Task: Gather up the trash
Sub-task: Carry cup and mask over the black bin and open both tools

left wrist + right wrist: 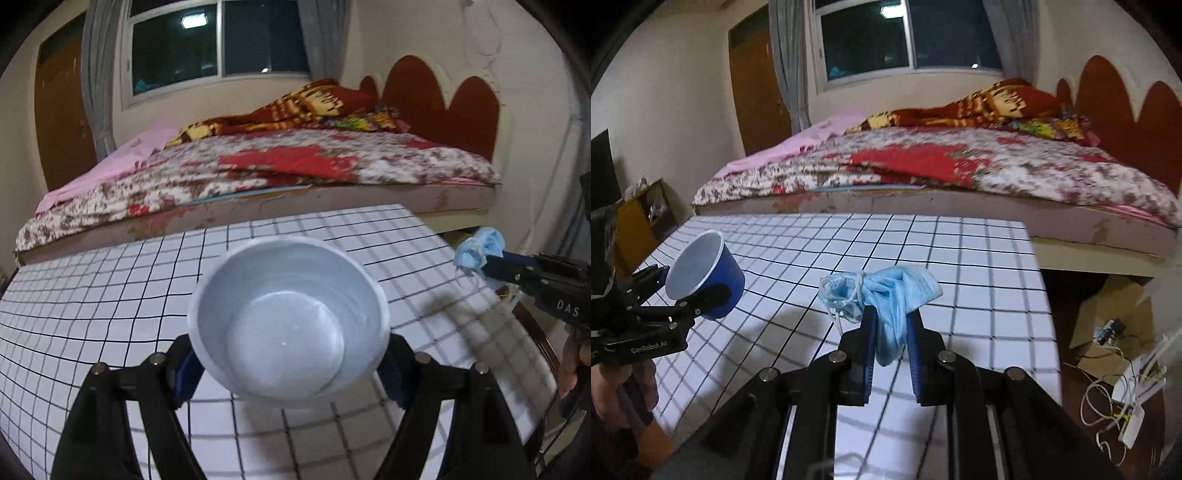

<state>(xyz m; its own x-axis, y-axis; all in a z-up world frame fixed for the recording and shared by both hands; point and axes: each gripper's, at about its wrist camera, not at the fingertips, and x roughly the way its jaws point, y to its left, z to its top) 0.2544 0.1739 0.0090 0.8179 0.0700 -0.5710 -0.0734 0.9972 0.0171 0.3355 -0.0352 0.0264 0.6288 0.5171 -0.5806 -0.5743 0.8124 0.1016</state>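
Note:
My left gripper (288, 354) is shut on a blue paper cup (288, 321) with a white inside, held above the white checked table (110, 295); the cup looks empty. In the right wrist view the cup (705, 277) is tilted at the far left in the left gripper (701, 295). My right gripper (892, 325) is shut on a crumpled light-blue face mask (886, 291) with white ear loops, held above the table (979, 295). In the left wrist view the mask (478, 251) and right gripper (484, 264) are at the right, beyond the table's right edge.
A bed (960, 173) with floral covers runs along the table's far edge. A cardboard box (1108, 317), white cables and a power strip (1130, 417) lie on the floor to the right. A wooden door (757, 85) and a window are behind.

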